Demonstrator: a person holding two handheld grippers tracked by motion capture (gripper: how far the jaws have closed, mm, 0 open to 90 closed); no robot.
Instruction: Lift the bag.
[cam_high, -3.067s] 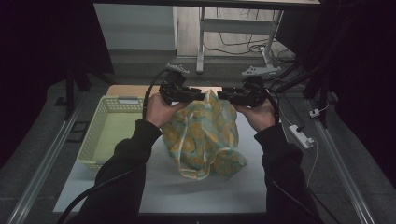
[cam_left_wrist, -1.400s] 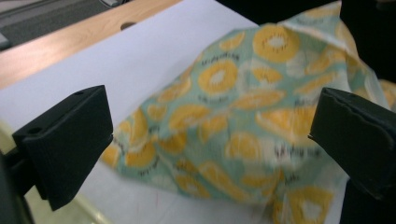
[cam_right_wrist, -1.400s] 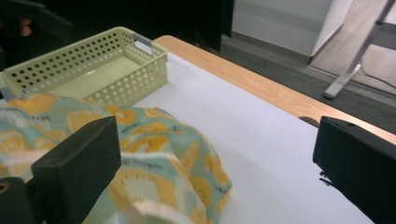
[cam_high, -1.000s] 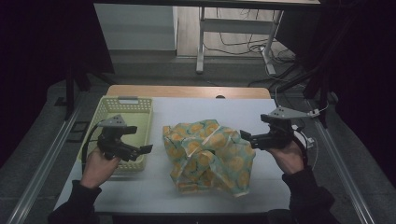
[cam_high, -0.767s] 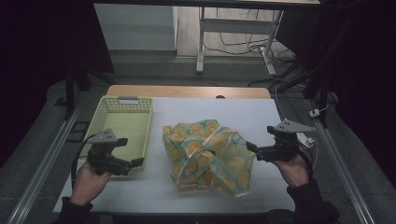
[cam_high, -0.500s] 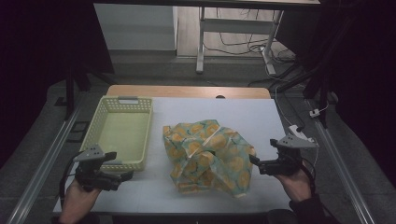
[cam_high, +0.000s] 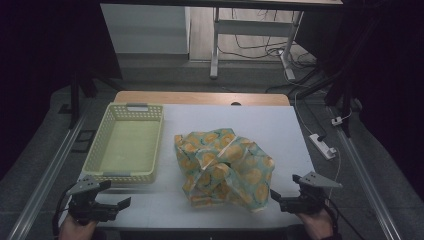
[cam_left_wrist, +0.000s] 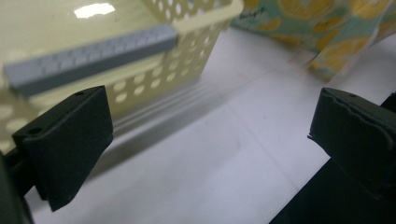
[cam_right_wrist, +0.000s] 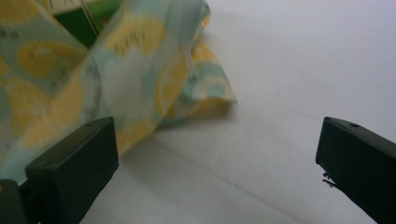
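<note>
One crumpled lemon-print cloth (cam_high: 223, 168) lies at centre frame, one empty yellow perforated basket (cam_high: 125, 145) just left of it on the white table (cam_high: 260, 120). Two grippers, left (cam_high: 120, 204) and right (cam_high: 274, 196), sit at the lower corners, jaws wide apart and holding nothing.

A crumpled lemon-print cloth (cam_high: 223, 168) lies heaped on the white table, just right of the basket.
</note>
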